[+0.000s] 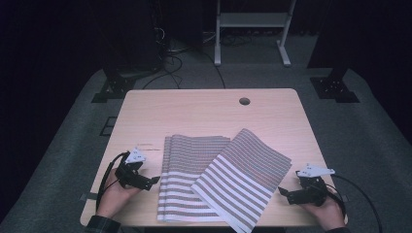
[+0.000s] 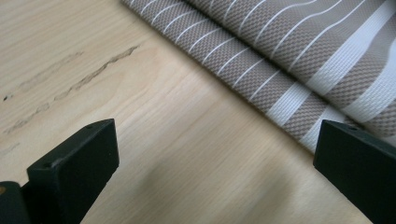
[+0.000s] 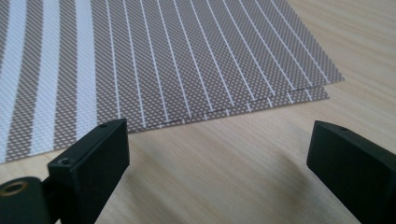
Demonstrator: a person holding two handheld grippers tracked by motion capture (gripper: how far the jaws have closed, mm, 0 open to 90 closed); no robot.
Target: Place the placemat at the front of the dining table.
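Left hand-held gripper (image 1: pixel 154 180), right hand-held gripper (image 1: pixel 282 191): both released, flanking striped mats (image 1: pixel 218 174) on table (image 1: pixel 204 109).

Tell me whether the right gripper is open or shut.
Open. In the right gripper view its two black jaws stand wide apart over bare table, with nothing between them; the striped mats lie just beyond.

1. Tabletop (image 1: pixel 204 109): pale wood with a light grain; darker streaks in the grain show in the left gripper view.
2. Left mat (image 1: pixel 182 179): taupe-brown weave with thin white lines toward the far edge and broad white stripes toward the near edge.
3. Right mat (image 1: pixel 243 177): same taupe and white pattern, fine white lines at one end, wide white bands at the other.
4. Left gripper (image 1: pixel 145 180): black, with a grey plate on top.
5. Right gripper (image 1: pixel 291 194): black, with a grey plate on top.
6. Floor (image 1: pixel 369 145): dark grey.
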